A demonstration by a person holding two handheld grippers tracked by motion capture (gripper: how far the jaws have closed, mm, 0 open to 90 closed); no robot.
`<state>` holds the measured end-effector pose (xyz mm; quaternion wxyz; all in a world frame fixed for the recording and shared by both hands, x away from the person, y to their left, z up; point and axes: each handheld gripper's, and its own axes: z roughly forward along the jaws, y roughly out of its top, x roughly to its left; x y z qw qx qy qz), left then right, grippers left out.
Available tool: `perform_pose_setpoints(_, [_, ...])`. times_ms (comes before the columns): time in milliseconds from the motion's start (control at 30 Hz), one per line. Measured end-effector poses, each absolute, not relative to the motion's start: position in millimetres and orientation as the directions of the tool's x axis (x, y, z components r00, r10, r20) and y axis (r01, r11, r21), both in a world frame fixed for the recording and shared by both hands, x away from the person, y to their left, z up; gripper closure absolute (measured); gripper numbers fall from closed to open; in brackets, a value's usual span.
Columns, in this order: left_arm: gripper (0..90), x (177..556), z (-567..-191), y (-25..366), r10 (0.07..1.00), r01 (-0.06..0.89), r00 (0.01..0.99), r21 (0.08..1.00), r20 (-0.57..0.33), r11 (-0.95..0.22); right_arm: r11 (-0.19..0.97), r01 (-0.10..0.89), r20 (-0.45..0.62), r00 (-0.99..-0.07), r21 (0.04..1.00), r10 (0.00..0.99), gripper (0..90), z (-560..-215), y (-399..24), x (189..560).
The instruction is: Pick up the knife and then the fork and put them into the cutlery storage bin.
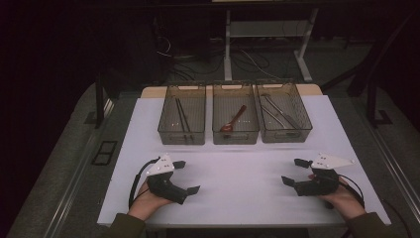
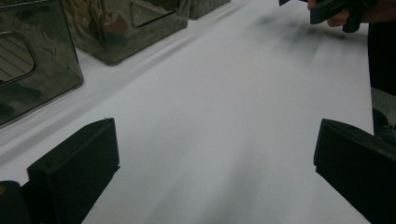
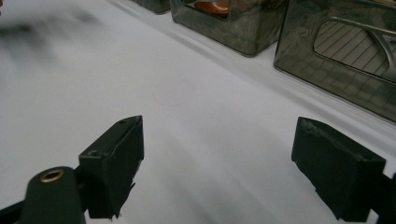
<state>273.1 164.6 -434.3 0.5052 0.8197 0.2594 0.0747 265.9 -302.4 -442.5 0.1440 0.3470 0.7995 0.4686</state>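
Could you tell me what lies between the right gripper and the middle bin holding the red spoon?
Nothing: the high view shows only bare white tabletop between the right gripper and the middle bin.

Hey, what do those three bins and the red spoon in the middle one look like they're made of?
Three smoky translucent bins: probably hard plastic, since contents show through glossy, reflective walls. Reddish-brown spoon: possibly lacquered wood or plastic, judging by its warm, slightly shiny colour; too small to tell.

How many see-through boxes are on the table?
3, in a row at the far side of the white table: the left box holds dark chopsticks, the middle box a red spoon, and the right box metal tongs.
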Motion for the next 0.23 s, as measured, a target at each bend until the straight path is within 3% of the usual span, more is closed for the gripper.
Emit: perform_pose_setpoints(233, [0.0,273.1,-434.3,164.5,0.503,0.351,0.853,0.866,-0.139,-0.355,0.317,0.416,0.095,-0.719,0.852,0.689,16.3,-441.4,-302.4,265.5])
